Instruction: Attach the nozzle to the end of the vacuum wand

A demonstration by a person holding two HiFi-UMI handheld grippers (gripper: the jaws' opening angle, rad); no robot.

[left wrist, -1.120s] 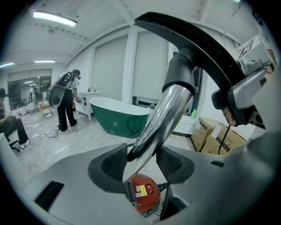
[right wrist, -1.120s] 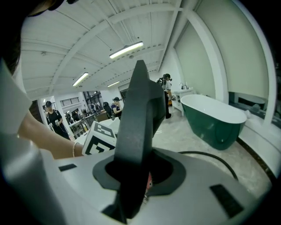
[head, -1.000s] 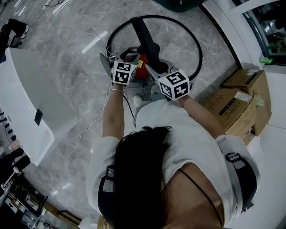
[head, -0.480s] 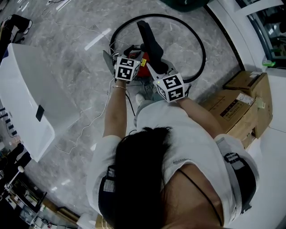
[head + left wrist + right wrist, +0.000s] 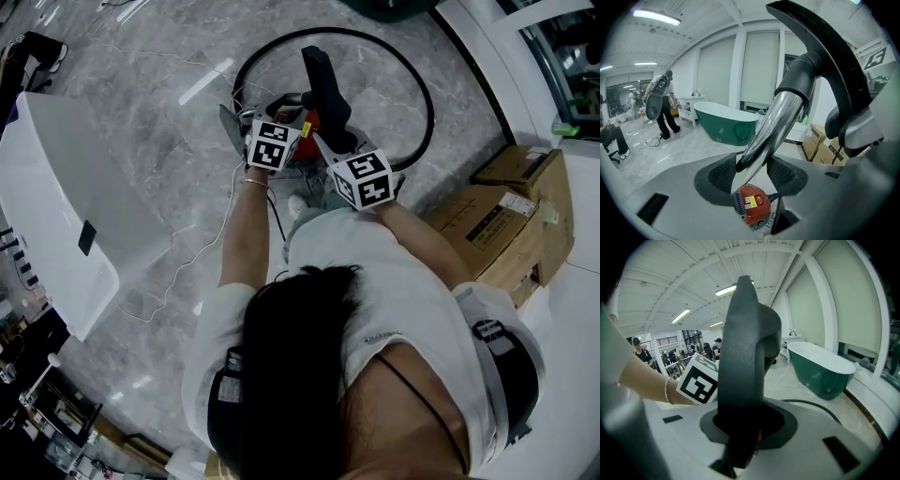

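1 wand [image 5: 771, 129], 1 nozzle [image 5: 745, 348], 1 red vacuum [image 5: 751, 204], 1 green bathtub [image 5: 725, 124], 2 cardboard boxes [image 5: 511, 211].

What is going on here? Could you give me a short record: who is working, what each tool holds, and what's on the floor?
Worker: a person, one gripper in each hand
Left gripper: closed on the shiny wand
Right gripper: jaws just closing, gripping the black nozzle
Join: wand's end runs into the nozzle's grey collar; locked or not, unclear
Floor: red vacuum body, black hose in a loop
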